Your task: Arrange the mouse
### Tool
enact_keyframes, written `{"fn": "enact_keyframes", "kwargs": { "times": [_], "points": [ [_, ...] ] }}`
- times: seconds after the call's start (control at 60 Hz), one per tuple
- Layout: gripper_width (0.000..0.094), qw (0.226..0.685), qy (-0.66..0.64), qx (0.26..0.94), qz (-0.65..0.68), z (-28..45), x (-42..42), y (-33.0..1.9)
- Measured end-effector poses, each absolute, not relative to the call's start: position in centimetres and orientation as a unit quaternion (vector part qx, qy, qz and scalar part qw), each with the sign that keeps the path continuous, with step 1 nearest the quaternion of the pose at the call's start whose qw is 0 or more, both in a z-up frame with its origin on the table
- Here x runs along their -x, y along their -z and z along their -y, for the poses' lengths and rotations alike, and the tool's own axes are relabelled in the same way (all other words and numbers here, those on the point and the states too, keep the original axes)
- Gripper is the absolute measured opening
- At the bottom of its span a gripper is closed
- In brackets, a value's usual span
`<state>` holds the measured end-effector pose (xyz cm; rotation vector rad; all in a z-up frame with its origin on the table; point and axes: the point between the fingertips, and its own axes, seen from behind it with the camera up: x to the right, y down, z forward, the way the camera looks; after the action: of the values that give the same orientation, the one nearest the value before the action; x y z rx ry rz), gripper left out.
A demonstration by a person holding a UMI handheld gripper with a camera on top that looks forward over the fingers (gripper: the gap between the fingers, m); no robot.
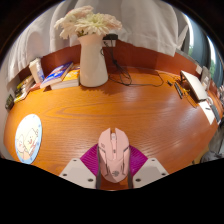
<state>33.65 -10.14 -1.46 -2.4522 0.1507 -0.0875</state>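
Observation:
A pink computer mouse (113,152) sits between my two fingers, its nose pointing away over the orange-brown wooden table (150,115). The magenta pads (91,160) press against both of its sides with no gap showing. My gripper (113,168) is shut on the mouse. The mouse's rear end is hidden low between the fingers. I cannot tell whether it rests on the table or is held just above it.
A white vase (93,62) with pale flowers (88,20) stands beyond the fingers at the table's far side. A round white-and-blue disc (28,136) lies to the left. Books (55,75) lie at the far left, a thin cable (140,78) and flat items (196,86) at the right. A person in white (150,25) is behind the table.

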Motion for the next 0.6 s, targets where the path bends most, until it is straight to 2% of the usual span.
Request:
{"fn": "enact_keyframes", "kwargs": {
  "times": [0.067, 0.133, 0.4, 0.467, 0.55, 0.6],
  "points": [
    [0.0364, 0.331, 0.046, 0.940, -0.067, 10.0, -33.6, 0.6],
    [0.0364, 0.350, 0.058, 0.931, -0.080, 9.1, -33.4, -2.5],
    [0.0367, 0.500, 0.083, 0.856, -0.099, 4.0, -27.5, -24.7],
    [0.0366, 0.528, 0.074, 0.841, -0.093, 3.2, -24.2, -29.0],
    [0.0367, 0.547, 0.068, 0.831, -0.077, 2.6, -19.5, -31.7],
    [0.0366, 0.546, 0.054, 0.833, -0.066, 2.0, -16.3, -31.5]
  ]
}}
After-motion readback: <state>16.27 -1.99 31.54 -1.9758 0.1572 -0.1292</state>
